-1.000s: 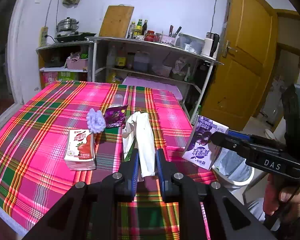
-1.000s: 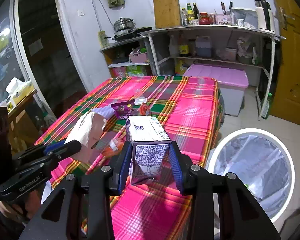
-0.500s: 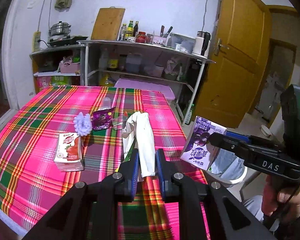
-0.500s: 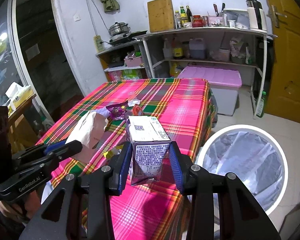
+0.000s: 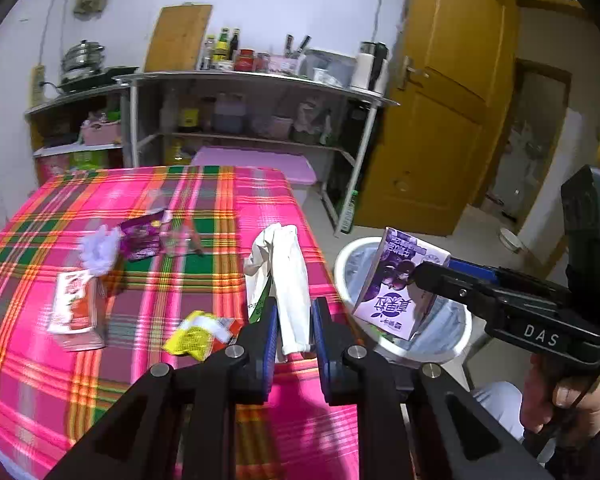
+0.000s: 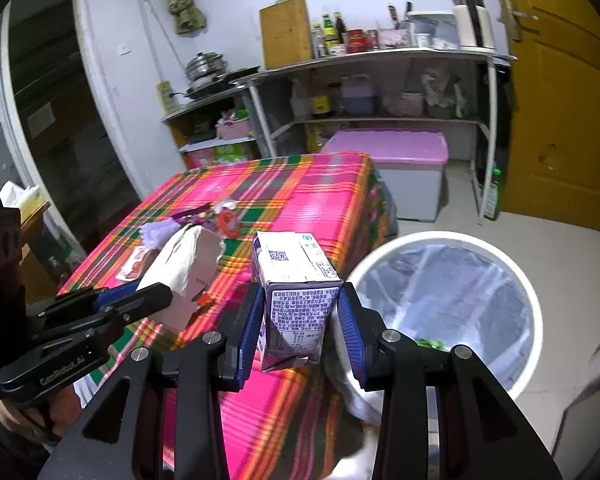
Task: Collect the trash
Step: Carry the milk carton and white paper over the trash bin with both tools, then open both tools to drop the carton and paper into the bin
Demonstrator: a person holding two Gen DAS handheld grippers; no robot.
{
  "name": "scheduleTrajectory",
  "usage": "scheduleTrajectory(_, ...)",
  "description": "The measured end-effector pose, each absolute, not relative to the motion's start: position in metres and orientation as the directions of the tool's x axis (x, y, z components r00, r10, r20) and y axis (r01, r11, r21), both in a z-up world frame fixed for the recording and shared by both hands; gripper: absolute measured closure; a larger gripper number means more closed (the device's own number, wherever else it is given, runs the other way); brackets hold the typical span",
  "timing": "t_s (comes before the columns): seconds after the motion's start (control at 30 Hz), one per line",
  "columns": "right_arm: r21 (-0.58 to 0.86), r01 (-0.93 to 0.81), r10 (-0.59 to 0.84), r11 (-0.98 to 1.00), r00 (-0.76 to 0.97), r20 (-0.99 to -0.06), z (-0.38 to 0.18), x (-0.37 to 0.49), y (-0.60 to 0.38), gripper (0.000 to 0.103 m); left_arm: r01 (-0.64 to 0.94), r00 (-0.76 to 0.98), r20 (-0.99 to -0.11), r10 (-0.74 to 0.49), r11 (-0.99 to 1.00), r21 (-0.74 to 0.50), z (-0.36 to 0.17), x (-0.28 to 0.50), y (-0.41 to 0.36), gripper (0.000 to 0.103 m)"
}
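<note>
My left gripper (image 5: 293,322) is shut on a flattened white paper carton (image 5: 281,280), held above the right side of the plaid table (image 5: 180,288). My right gripper (image 6: 300,320) is shut on a purple milk carton (image 6: 296,292), hanging near the table's edge beside the white trash bin (image 6: 448,304). From the left wrist view the purple carton (image 5: 396,284) hangs over the bin (image 5: 352,256), pinched by the right gripper (image 5: 424,280). On the cloth lie a red strawberry carton (image 5: 74,308), a yellow wrapper (image 5: 196,336), a purple snack bag (image 5: 142,234) and a lilac fluffy ball (image 5: 100,250).
A metal shelf unit (image 5: 256,92) with bottles and jars stands behind the table. A pink-lidded storage box (image 6: 396,168) sits on the floor beside it, and a yellow door (image 5: 440,112) is at the right. A hand (image 5: 576,400) grips the right tool's handle.
Both grippers, with their cartons, have shifted right toward the bin, which now shows more fully. A yellow wrapper has come into sight on the cloth below the left gripper.
</note>
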State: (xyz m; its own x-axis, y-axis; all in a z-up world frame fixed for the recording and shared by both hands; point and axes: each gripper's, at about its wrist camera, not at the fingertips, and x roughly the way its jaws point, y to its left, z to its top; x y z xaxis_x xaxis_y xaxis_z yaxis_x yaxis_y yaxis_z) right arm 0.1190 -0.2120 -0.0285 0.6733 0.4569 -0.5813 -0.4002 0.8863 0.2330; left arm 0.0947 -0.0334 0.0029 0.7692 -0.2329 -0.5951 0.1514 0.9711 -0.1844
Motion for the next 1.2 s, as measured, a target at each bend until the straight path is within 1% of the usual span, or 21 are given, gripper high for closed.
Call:
scheduleTrajectory(0.5, 0.259, -0.26, 0.366, 0.93, 0.711, -0.6, -0.04, 0.124, -0.275, 0.064, 0.28, 0.718, -0.612, -0.331, 0.943, -0.181, -0.003, 0.12, -0.094, 0.086)
scheduleTrajectory(1.2, 0.262, -0.174, 0.31, 0.949, 0.663, -0.682, -0.08, 0.143, -0.302, 0.063, 0.368, 0.613, -0.678, -0.405, 0.906, -0.208, -0.035, 0.157, -0.143, 0.085)
